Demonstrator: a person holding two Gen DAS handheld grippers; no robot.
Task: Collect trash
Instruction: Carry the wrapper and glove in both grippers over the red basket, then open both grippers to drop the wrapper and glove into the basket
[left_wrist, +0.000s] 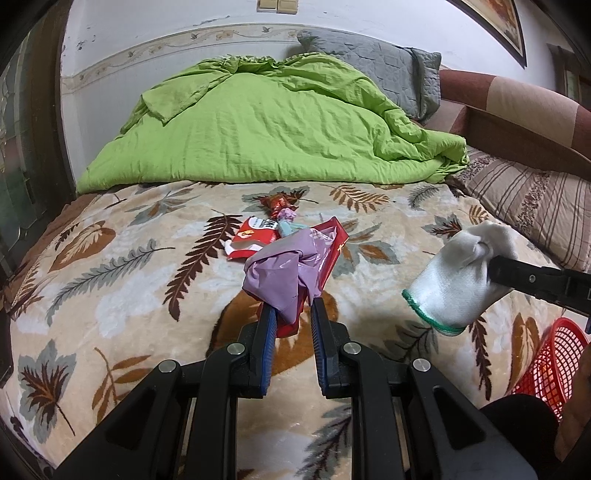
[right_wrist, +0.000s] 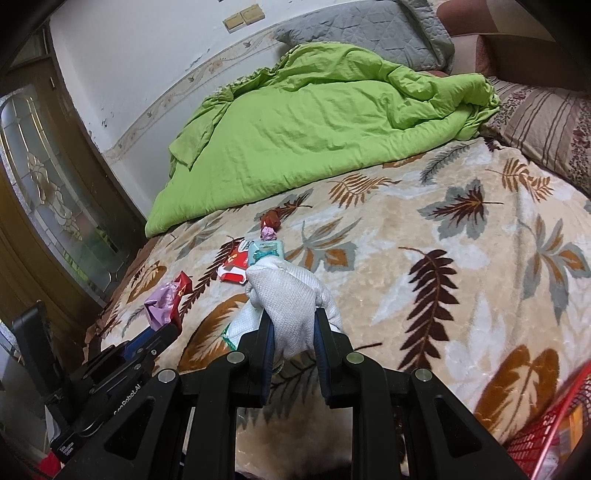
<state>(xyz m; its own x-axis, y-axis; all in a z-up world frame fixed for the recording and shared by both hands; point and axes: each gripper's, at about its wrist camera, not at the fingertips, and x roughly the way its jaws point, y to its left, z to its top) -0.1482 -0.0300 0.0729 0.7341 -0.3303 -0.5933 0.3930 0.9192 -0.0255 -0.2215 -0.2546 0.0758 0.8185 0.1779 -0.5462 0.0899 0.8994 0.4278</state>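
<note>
My left gripper (left_wrist: 293, 314) is shut on a crumpled lilac plastic bag (left_wrist: 275, 275) together with a red wrapper (left_wrist: 334, 251), lifted over the leaf-patterned blanket (left_wrist: 129, 266). My right gripper (right_wrist: 293, 325) is shut on a white knitted glove (right_wrist: 291, 299) with a green cuff; this glove (left_wrist: 458, 273) also shows at the right of the left wrist view. On the blanket lie a red-and-white snack packet (left_wrist: 251, 240), a pale blue packet (right_wrist: 266, 251), a small lilac scrap (right_wrist: 268, 233) and a crumpled red-brown wrapper (right_wrist: 271, 218). The left gripper (right_wrist: 162, 328) with its load appears at the lower left of the right wrist view.
A rumpled green quilt (left_wrist: 266, 122) covers the far half of the bed, with a grey pillow (left_wrist: 376, 66) and a striped pillow (left_wrist: 532, 199) behind and to the right. A red mesh basket (left_wrist: 550, 365) stands at the bed's right edge. A dark door (right_wrist: 55, 184) is on the left.
</note>
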